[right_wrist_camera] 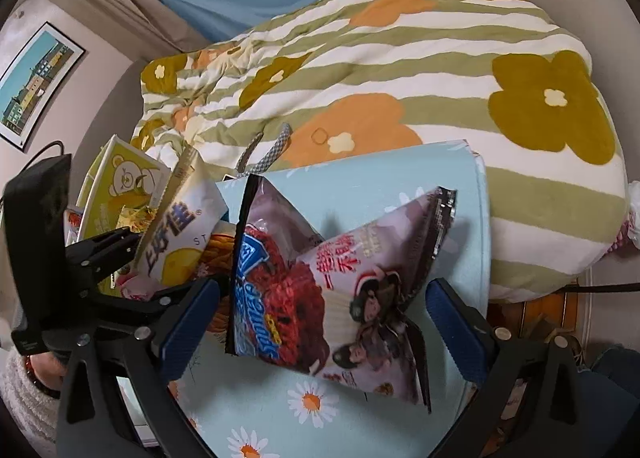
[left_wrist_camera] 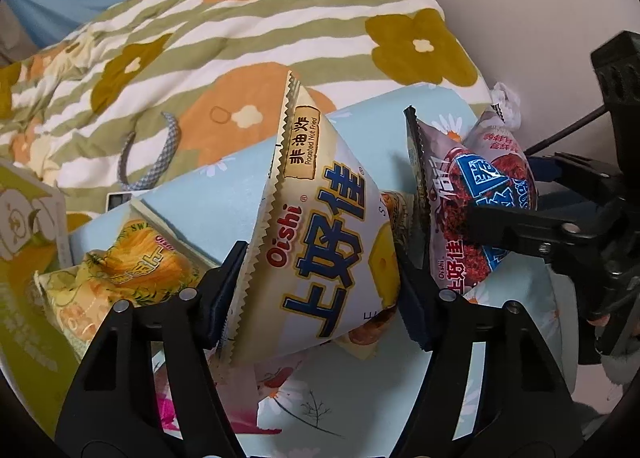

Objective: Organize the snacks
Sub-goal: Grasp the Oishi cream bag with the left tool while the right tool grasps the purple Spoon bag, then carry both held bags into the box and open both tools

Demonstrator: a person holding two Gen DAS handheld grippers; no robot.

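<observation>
I've got the left gripper (left_wrist_camera: 316,290) clamped on the white chip bag (left_wrist_camera: 320,258), right gripper (right_wrist_camera: 320,322) open around the purple bag (right_wrist_camera: 320,298); squeeze gently mid-bag.

black hand-held gripper (left_wrist_camera: 320,290), blue pads (right_wrist_camera: 188,322), silver screws

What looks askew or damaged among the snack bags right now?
No tear or spill shows. The cream Oishi bag stands tilted on end between the left tongs, leaning over an orange snack pack. The pink bag sits crumpled between the open right tongs.
</observation>
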